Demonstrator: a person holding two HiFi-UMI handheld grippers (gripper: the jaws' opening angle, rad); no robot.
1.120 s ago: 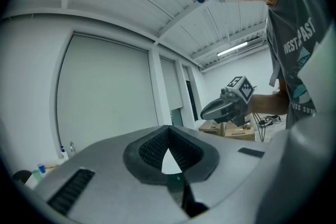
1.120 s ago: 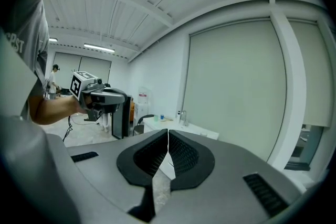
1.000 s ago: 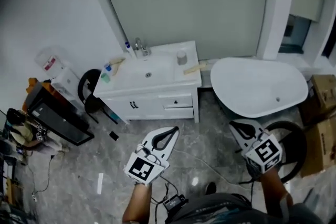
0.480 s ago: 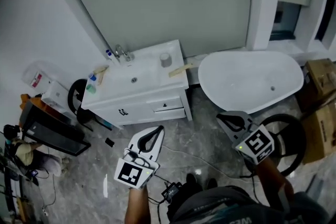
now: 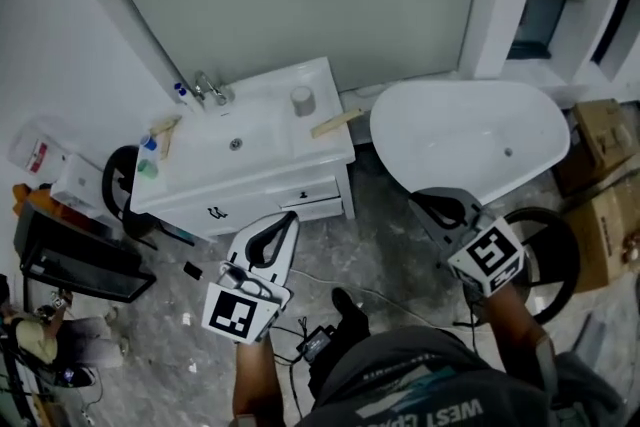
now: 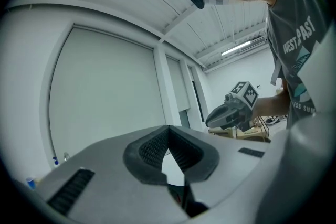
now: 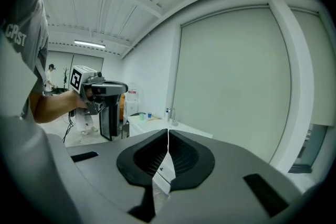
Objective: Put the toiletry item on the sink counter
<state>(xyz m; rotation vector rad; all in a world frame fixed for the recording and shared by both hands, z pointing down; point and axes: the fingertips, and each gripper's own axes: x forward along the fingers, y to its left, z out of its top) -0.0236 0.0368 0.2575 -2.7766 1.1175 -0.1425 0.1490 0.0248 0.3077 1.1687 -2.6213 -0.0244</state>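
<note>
The left gripper [image 5: 292, 217] and right gripper [image 5: 419, 201] are both clenched on nothing and held in front of the white sink counter [image 5: 318, 153], probably just carried. The only toiletries in view, a grey cylindrical cup [image 5: 302, 100] and a small blue-capped bottle [image 5: 181, 93], stand on that counter.

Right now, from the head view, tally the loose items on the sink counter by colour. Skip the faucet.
Blue-topped items: 2
Green item: 1
Tan items: 2
Grey cup: 1
Total on the sink counter: 6
</note>
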